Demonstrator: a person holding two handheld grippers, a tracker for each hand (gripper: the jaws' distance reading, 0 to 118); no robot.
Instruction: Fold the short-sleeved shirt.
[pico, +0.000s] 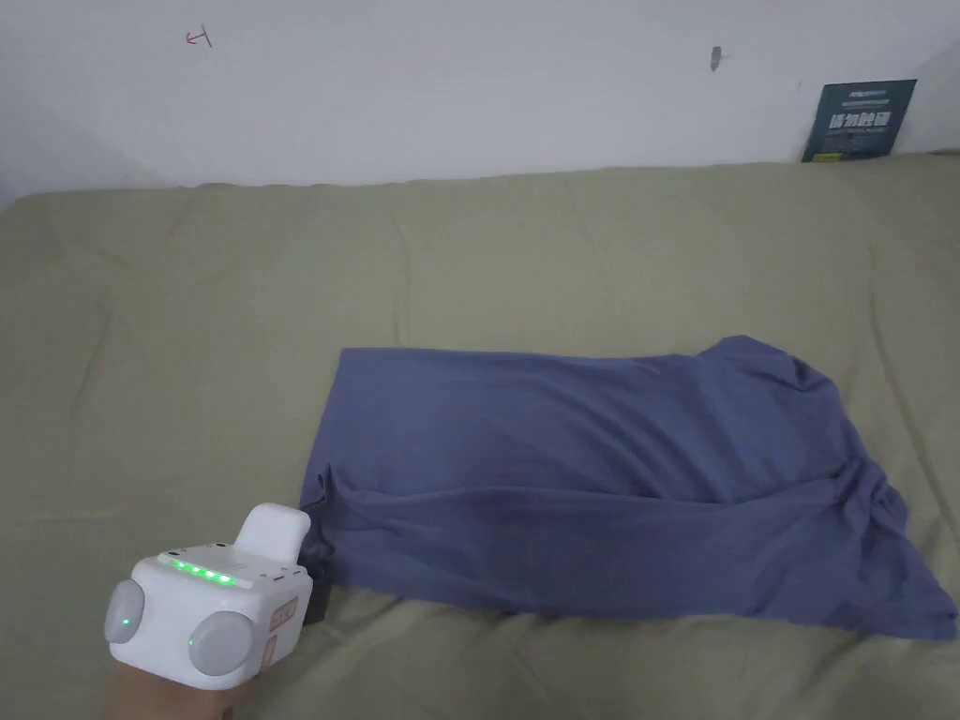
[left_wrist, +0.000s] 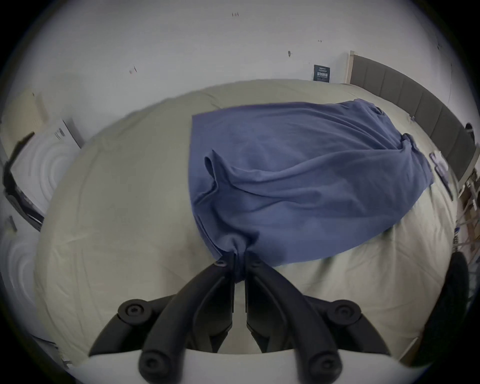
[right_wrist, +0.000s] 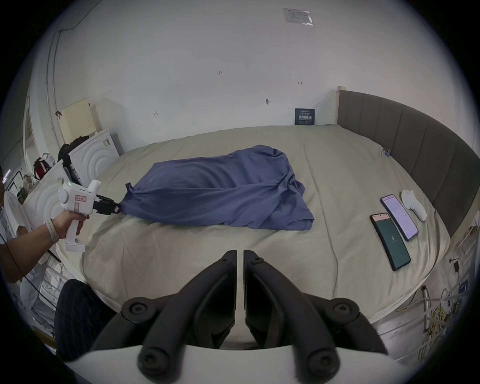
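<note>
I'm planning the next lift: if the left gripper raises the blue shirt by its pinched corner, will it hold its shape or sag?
Probably sag: the blue short-sleeved cloth shirt already bunches into soft folds where the left gripper pinches it. It looks thin and light, draping flat on the olive bedsheet, so the far end would likely drag.

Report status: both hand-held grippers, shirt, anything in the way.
Left hand-held gripper shut on shirt corner. Right hand-held gripper shut, holding nothing, over bed edge. Shirt rumpled, part-folded. Two phones lie apart from shirt, not obstructing.
</note>
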